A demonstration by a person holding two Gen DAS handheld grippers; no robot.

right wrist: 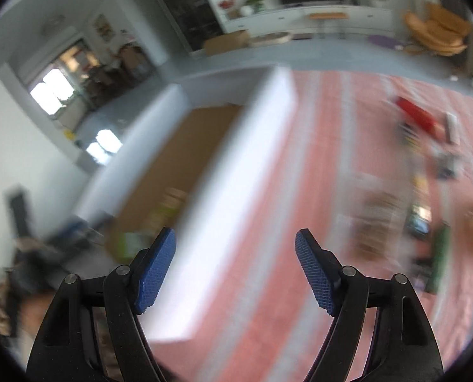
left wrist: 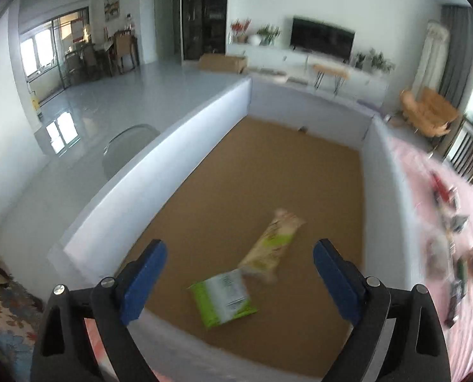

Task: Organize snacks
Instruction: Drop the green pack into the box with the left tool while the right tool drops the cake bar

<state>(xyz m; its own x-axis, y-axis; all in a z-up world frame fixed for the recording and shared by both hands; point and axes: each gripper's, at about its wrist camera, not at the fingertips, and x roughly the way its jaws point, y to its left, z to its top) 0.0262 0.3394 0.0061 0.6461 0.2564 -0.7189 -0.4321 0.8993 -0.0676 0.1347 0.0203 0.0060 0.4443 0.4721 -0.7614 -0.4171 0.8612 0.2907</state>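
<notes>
Left wrist view: the left tongs (left wrist: 239, 278) hang spread wide over a white-walled box (left wrist: 160, 156) with a brown cardboard-coloured floor, and nothing sits between the blue pads (left wrist: 144, 281). Two snacks lie inside the box at its near end. A green-and-white packet (left wrist: 224, 299) lies flat, nearest the camera, between the two fingers in the picture. Just beyond it, touching or slightly overlapping its far right corner, lies a long cream-and-green pack (left wrist: 273, 246), slanting away to the right. To the right of the box wall a pink striped cloth (left wrist: 427, 210) covers the surface, with a scatter of small items (left wrist: 449, 219) on it (too blurred to name). Far off stand a television (left wrist: 322, 38) on a white cabinet and a tan armchair (left wrist: 430, 111) at the far right.

Right wrist view: the whole picture is smeared by motion. The right tongs (right wrist: 236, 270) are likewise wide open and hold nothing, their blue textured pads (right wrist: 156, 270) well apart. They point over the box's right wall (right wrist: 233, 191), which runs from near centre away toward the far middle, so the box interior lies to the left and the pink cloth (right wrist: 316, 159) to the right. Inside the box, a green smear (right wrist: 134, 243) shows near the left finger, most likely the green packet. On the cloth at right lie more snacks, among them a red one (right wrist: 416, 116) at the far side and a dark green one (right wrist: 440, 251) nearer; the others I cannot tell apart
</notes>
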